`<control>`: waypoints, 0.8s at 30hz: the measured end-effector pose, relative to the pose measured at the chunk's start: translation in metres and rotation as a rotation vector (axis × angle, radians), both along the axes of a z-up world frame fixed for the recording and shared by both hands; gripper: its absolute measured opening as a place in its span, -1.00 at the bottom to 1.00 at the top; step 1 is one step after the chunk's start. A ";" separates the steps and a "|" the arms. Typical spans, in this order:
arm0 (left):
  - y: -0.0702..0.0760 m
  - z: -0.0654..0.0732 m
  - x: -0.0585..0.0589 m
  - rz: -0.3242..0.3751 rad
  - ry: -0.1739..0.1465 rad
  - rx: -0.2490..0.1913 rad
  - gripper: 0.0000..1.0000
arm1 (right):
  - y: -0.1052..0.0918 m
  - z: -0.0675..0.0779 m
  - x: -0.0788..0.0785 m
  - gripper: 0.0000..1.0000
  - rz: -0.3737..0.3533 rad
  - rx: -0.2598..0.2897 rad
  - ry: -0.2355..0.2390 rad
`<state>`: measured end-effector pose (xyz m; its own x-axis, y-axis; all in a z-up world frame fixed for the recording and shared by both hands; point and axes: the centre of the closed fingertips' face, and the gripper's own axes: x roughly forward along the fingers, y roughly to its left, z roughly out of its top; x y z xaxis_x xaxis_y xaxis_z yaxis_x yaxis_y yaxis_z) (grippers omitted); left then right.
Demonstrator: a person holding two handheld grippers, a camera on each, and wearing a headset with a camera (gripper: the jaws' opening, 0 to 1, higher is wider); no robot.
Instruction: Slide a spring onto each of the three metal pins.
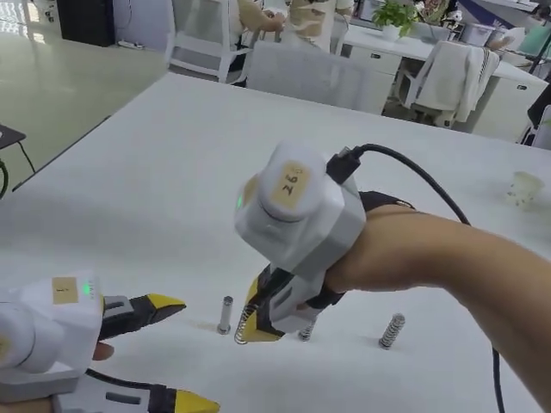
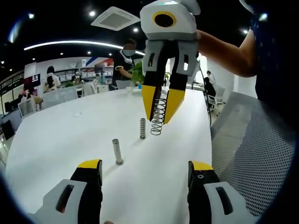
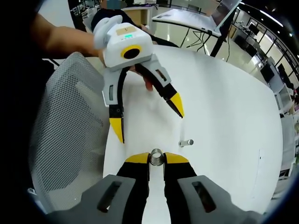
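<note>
My right gripper (image 1: 250, 325) is shut on a loose steel spring (image 1: 243, 323), held just above the white table beside a bare metal pin (image 1: 225, 314). A second pin carries a spring (image 1: 392, 330) to the right; a third spring (image 1: 306, 334) peeks out behind the gripper. My left gripper (image 1: 185, 353) stands open and empty at the lower left. In the left gripper view the held spring (image 2: 158, 116) hangs between the right gripper's yellow tips, above the bare pin (image 2: 116, 151) and a sprung pin (image 2: 142, 128). The right gripper view has the spring (image 3: 157, 157) end-on and the pin (image 3: 186, 143).
A paper cup (image 1: 525, 189) sits at the far right of the table (image 1: 172, 172). A grey mesh chair (image 2: 252, 154) stands by the table's near side. More chairs, desks and people fill the room beyond the far edge.
</note>
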<state>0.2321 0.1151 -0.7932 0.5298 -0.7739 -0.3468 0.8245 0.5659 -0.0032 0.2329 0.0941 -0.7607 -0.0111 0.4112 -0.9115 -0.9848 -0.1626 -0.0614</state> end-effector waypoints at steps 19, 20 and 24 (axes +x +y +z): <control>0.008 0.001 -0.004 0.018 -0.005 -0.001 0.43 | 0.005 0.013 0.029 -0.83 -0.004 0.001 -0.038; 0.008 0.001 -0.003 0.018 -0.005 -0.001 0.44 | 0.006 0.013 0.031 -0.83 -0.006 0.002 -0.039; 0.008 0.002 -0.004 0.018 -0.006 -0.004 0.42 | 0.008 0.013 0.039 -0.83 -0.011 0.001 -0.046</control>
<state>0.2283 0.1232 -0.7913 0.5457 -0.7656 -0.3407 0.8142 0.5806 -0.0004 0.2723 0.1022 -0.7475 0.0351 0.4119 -0.9105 -0.9827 -0.1515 -0.1064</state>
